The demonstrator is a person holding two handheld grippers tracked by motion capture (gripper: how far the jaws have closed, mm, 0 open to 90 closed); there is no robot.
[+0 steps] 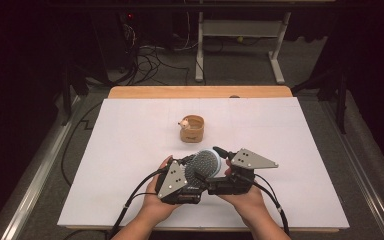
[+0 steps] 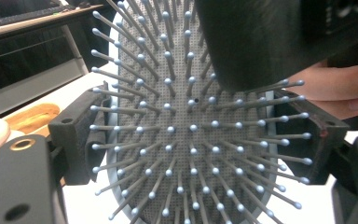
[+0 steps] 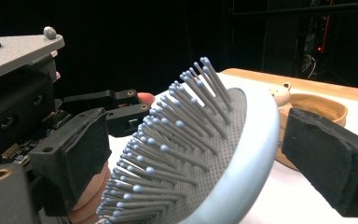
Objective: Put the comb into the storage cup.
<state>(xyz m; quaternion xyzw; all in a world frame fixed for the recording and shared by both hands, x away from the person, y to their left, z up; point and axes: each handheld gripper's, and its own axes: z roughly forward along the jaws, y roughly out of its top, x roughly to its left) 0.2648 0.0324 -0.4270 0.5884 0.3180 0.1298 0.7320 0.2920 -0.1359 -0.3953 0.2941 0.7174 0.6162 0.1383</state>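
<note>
A light-blue hairbrush (image 1: 207,161) with a grey pad of ball-tipped bristles hangs just above the front middle of the white table (image 1: 130,150). My left gripper (image 1: 194,170) is shut on the brush head, and in the left gripper view its pads press both side rims of the hairbrush (image 2: 186,140). My right gripper (image 1: 217,162) comes in from the right and is open. In the right gripper view its jaws straddle the hairbrush (image 3: 242,154), bristles toward one pad and the blue back a small gap from the other.
A low wooden bowl (image 1: 192,129) with a small white bear figure (image 1: 184,121) at its rim stands just beyond the grippers, mid-table. The table's wooden far edge (image 1: 200,92) lies behind it. Cables trail from both grippers off the front edge.
</note>
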